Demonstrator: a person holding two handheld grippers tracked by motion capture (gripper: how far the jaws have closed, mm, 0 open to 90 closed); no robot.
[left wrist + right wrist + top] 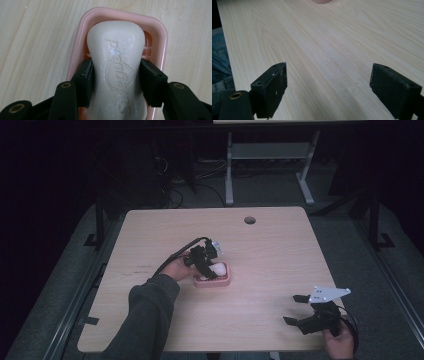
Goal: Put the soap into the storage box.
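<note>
At the near right edge of the worktop (260, 250), the right claw (296, 309) rests low over bare wood, well apart from everything else. In the right gripper view its jaws stand wide with nothing between them, so it is released and, by the look of it, simply parked out of the way while the other hand works.

Nearer the middle, the left claw (116, 82) is clenched on the soap (117, 72). The left gripper view shows both black pads (86, 82) pressed against the bar's narrow waist, one on each flank; the pinched middle gives the jaws a natural seat, which is probably why the grip is taken there and not at the rounded ends. The embossed face of the bar is turned up toward the camera.

The soap lies lengthwise in the pink dish (160, 32), its far end close to the dish's far wall, the jaws reaching down inside the rim on either side. Whether the bar rests on the dish floor or sits just above it cannot be told. In the high view the dish (223, 281) stands on the worktop's middle, the left hand (176, 268) angled in from its left.

Beyond, near the far edge, is a round cable hole (249, 220), well clear of the work.
</note>
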